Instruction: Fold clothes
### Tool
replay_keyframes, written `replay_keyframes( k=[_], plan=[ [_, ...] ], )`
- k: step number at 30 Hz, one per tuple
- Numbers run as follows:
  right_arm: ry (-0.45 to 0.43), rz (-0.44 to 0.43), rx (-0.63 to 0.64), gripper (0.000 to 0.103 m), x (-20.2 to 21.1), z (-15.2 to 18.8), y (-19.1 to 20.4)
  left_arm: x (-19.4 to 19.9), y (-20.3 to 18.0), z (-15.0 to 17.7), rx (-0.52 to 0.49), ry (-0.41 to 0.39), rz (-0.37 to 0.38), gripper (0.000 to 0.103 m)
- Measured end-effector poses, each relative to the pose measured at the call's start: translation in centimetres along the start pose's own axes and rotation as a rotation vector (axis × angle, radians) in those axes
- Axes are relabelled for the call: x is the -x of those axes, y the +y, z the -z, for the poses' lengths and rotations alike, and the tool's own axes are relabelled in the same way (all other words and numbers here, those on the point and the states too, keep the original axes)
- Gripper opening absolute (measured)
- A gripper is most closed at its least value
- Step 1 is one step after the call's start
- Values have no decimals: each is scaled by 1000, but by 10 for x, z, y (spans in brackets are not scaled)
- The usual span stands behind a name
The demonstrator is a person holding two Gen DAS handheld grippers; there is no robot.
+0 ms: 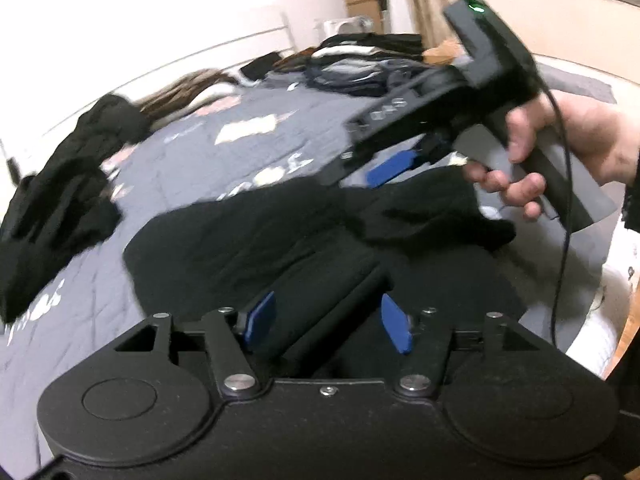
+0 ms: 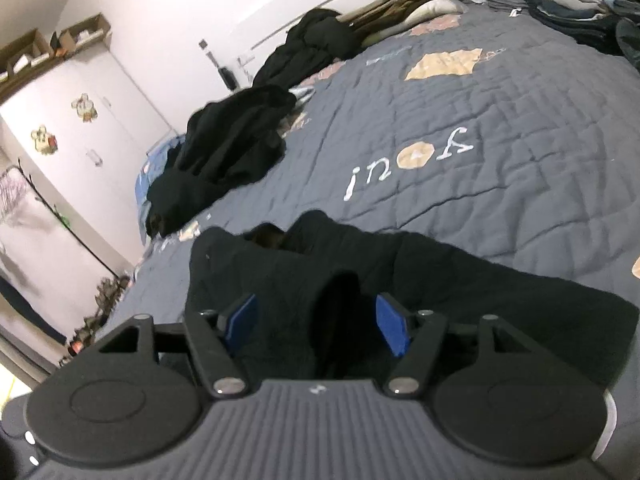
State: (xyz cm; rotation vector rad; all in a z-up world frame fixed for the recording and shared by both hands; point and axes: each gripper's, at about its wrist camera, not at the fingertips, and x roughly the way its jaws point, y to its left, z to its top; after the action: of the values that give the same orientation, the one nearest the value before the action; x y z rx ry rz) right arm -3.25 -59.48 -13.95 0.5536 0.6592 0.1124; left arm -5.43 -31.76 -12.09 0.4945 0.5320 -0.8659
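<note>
Two grippers work over one black garment (image 1: 256,240) spread on a grey quilt (image 2: 500,184). The left gripper (image 1: 328,322) hangs above the garment's near part, its blue pads (image 1: 262,312) spread wide with a raised fold of the cloth running between them — the pads do not press it. In the left wrist view, the right gripper (image 1: 390,170) sits at two o'clock, held by a hand (image 1: 560,148), over the garment's far edge; one blue pad shows there, and I cannot tell from that view how its jaws stand. The right wrist view settles it: the blue pads (image 2: 240,320) stand apart, with a bunched hump of black cloth rising between them, touching neither clearly.

At ten o'clock in both views lies a heap of dark clothes (image 2: 236,140) on the quilt's edge. At one o'clock — far across the bed — is a stack of folded clothes (image 2: 576,4). White letters (image 2: 412,160) are stitched on the quilt beyond the garment.
</note>
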Motion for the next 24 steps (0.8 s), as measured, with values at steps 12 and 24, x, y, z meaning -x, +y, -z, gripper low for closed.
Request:
replay_keyframes(
  k=[12, 24],
  plan=[
    [-29, 53, 17, 71, -25, 10, 2, 21, 17, 30, 74, 56, -91, 59],
    [-82, 75, 19, 73, -41, 11, 10, 26, 7, 45, -13, 45, -182, 68]
  ],
)
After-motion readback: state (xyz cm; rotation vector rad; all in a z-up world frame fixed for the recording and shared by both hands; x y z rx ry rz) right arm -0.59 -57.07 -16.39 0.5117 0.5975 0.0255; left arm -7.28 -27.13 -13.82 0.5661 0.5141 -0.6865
